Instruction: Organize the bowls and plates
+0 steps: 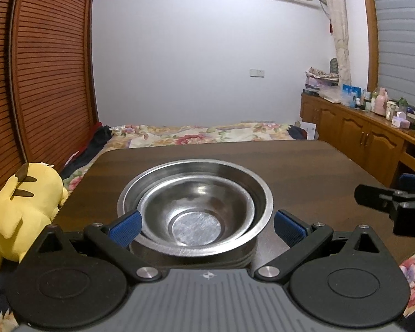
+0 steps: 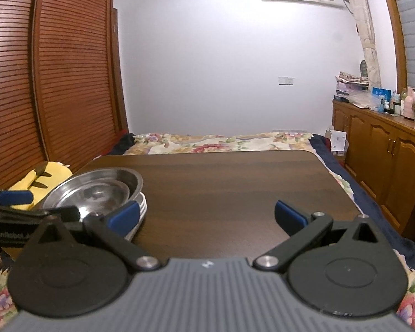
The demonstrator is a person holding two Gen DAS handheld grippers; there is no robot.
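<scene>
Two steel bowls (image 1: 195,207) are nested on a stack of plates (image 2: 141,210) near the left edge of the bench (image 2: 221,182). The left hand-held gripper (image 1: 206,225) is held wide apart around the outer bowl's near rim, gripping nothing; the right hand-held gripper (image 2: 206,215) is likewise spread over bare wood. A careless nudge could probably slide the stack toward the yellow plush toy (image 1: 25,207), or tip the loose inner bowl.

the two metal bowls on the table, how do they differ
The small bowl sits nested inside the large bowl, whose rim rings it all round. The small bowl lies off-centre, toward the left gripper; the large bowl rests on a stack of white plates. The small bowl's flat base shows; the large bowl's is hidden. Both are shiny steel, upright, empty.
</scene>
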